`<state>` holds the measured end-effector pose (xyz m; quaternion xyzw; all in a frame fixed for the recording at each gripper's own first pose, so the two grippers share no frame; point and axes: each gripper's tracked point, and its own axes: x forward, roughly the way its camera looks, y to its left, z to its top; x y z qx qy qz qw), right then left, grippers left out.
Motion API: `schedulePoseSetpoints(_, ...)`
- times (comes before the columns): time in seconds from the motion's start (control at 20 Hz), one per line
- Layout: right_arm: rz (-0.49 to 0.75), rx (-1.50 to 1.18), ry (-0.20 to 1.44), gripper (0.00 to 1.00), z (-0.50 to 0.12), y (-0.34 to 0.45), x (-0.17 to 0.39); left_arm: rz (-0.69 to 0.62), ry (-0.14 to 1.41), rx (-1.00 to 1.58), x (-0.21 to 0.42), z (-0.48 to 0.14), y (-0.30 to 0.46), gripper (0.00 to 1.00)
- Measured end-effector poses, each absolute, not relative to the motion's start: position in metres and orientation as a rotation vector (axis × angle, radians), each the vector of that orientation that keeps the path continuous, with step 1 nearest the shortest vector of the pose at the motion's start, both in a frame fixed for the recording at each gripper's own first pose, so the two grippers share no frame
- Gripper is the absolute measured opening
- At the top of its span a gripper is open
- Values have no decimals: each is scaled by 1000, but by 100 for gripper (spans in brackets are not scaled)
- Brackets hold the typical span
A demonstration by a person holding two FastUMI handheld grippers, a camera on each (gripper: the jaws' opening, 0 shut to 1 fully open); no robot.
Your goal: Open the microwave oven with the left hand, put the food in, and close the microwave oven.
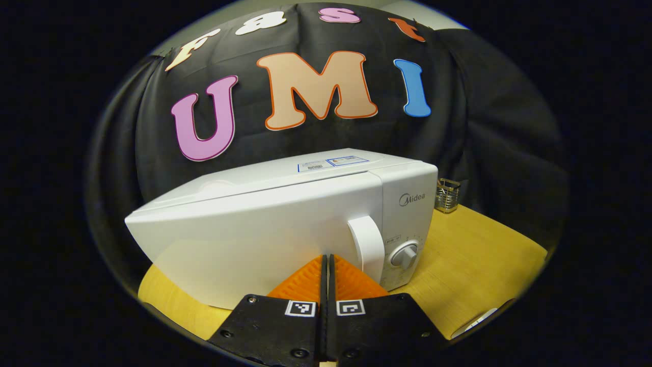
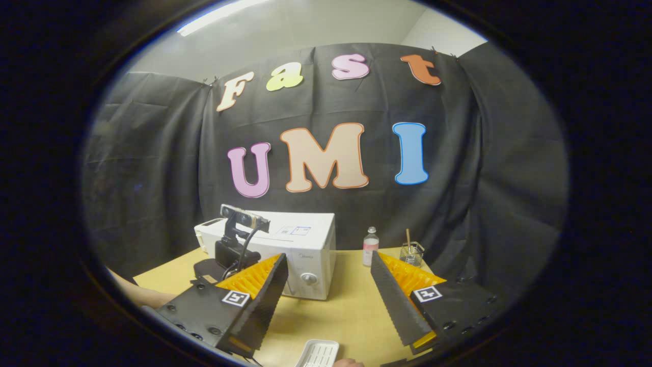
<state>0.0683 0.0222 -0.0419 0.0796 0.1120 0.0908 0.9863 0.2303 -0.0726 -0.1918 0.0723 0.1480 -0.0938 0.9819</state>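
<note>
Overhead room light falls evenly, and a bright ceiling strip (image 2: 224, 16) glows at the top of the right gripper view. The glossy white box-shaped microwave oven (image 1: 285, 224) catches it brightly, its front shading softly toward the bottom. The yellow wooden tabletop (image 1: 473, 255) is warmly lit with faint shadows. Both views bow strongly, straight edges curving outward, and the rims darken and soften. The centres stay sharp.

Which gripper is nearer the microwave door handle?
Left. The left gripper is shut just before the microwave door handle; the right gripper hangs open, farther back over the table.
</note>
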Motion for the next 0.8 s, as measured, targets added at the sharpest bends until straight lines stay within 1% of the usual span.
schedulePoseSetpoints(0.1,171,171,224,92,-40,22,69,-207,238,150,218,-162,-73,1)
schedulePoseSetpoints(0.25,149,175,206,92,-33,23,72,-189,179,181,192,-117,-56,1)
schedulePoseSetpoints(0.5,139,192,188,92,-22,31,70,-151,98,91,145,-46,-27,0)
schedulePoseSetpoints(0.8,136,178,144,92,0,41,68,-92,27,14,99,16,10,0)
